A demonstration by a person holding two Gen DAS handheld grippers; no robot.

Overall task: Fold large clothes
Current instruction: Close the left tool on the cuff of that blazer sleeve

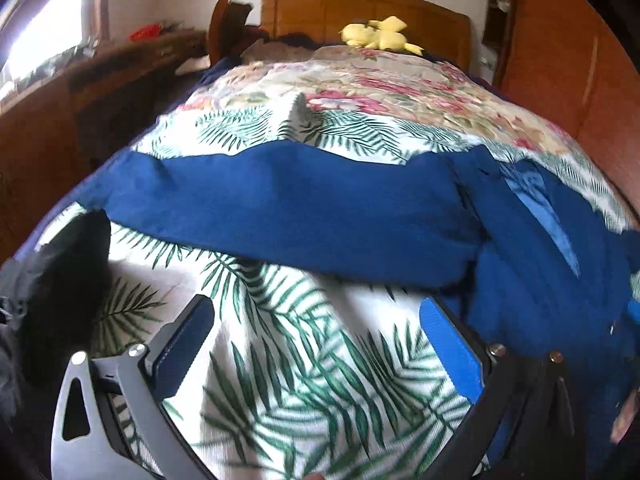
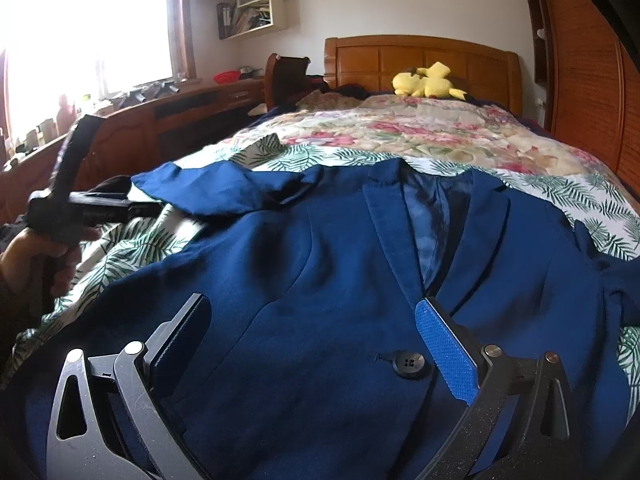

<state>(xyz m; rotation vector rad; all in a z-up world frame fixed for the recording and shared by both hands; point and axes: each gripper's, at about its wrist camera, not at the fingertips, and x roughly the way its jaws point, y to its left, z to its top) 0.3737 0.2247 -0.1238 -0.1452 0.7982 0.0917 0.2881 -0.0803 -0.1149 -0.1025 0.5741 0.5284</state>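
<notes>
A navy blue suit jacket lies face up on the bed, lapels toward the headboard, one black button near its front edge. Its left sleeve stretches out sideways across the palm-leaf sheet. My right gripper is open and empty, hovering over the jacket's lower front. My left gripper is open and empty above the sheet, just short of the sleeve; it also shows in the right wrist view at the far left, held by a hand.
A palm-leaf sheet and a floral quilt cover the bed. A yellow plush toy lies by the wooden headboard. A dark garment lies at the left edge. A wooden desk stands left, a wardrobe right.
</notes>
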